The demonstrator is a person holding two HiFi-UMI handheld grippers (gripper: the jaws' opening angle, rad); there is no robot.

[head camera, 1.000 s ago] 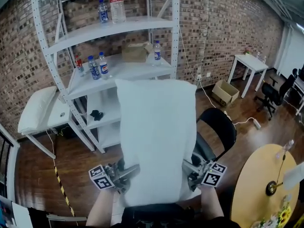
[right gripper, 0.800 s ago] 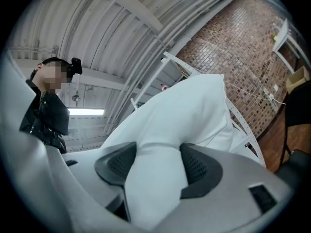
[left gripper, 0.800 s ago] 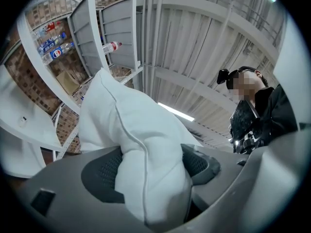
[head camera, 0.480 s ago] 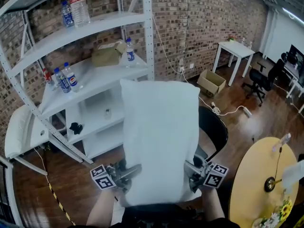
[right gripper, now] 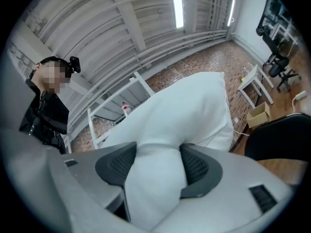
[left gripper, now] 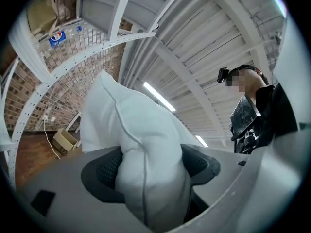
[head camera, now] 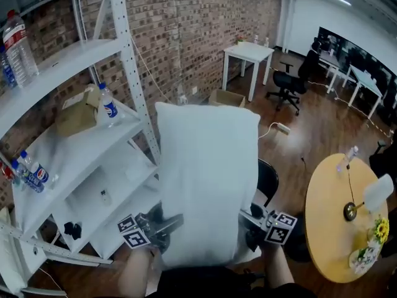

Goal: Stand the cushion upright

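Note:
A white cushion (head camera: pixel 208 179) is held up in the air in front of me, long side vertical, filling the middle of the head view. My left gripper (head camera: pixel 166 227) is shut on the cushion's lower left edge, and my right gripper (head camera: pixel 247 223) is shut on its lower right edge. In the left gripper view the cushion (left gripper: pixel 141 154) bulges between both dark pads (left gripper: pixel 104 171). In the right gripper view the cushion (right gripper: pixel 175 130) is likewise pinched between the pads (right gripper: pixel 194 166). The cushion's bottom edge is hidden behind my arms.
A white metal shelf rack (head camera: pixel 74 148) with water bottles (head camera: pixel 108 106) and a cardboard box (head camera: pixel 75 117) stands at the left. A black chair (head camera: pixel 268 182) sits behind the cushion. At the right stands a round wooden table (head camera: pixel 335 222); a white table (head camera: pixel 248 53) is farther back.
The view has swung to the right with the cushion still held in both grippers: the shelf rack slid to the left and the room at the right came into view.

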